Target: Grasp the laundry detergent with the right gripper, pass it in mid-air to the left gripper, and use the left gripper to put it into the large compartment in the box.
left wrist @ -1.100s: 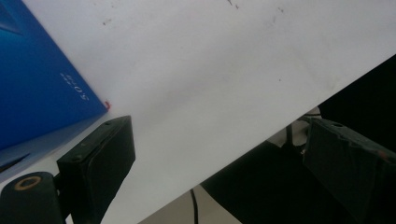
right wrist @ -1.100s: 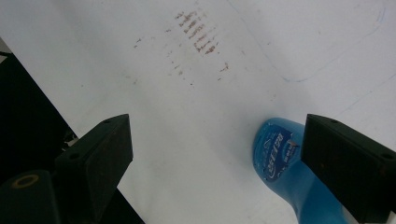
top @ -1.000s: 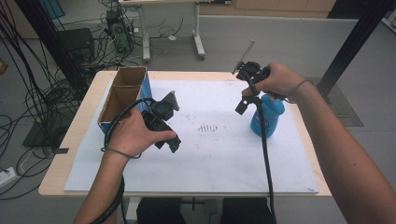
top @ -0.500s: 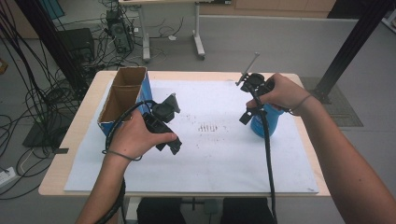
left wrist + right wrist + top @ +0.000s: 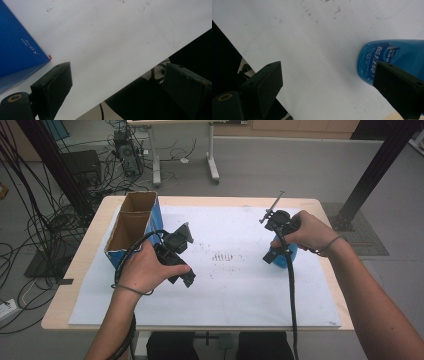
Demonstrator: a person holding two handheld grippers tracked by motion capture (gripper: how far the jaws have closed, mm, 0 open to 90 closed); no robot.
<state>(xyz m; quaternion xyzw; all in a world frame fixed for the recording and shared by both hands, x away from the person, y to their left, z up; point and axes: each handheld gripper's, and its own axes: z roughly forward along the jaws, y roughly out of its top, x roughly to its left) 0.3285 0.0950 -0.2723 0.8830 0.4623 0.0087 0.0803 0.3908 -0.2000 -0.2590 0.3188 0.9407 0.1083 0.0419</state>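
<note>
A blue plastic bottle (image 5: 289,256) stands on the white sheet at the right, mostly hidden under the person's right hand. In the right gripper view the bottle (image 5: 387,52) is at the right, with its printed label just beyond the right jaw. My right gripper (image 5: 270,257) (image 5: 328,68) is open and hangs beside the bottle, with nothing between its jaws. At the left of the sheet my left gripper (image 5: 183,275) (image 5: 117,72) is open and empty. It points down toward the table's near edge.
An open cardboard box with blue sides (image 5: 113,258) (image 5: 17,47) stands at the table's left, close to the left hand. A white paper sheet (image 5: 225,290) covers most of the wooden table (image 5: 75,270). Cables trail from both grippers, and more lie on the floor behind.
The right hand and gripper have moved nearer and lower over the blue bottle, covering more of it. The left gripper has barely shifted.
</note>
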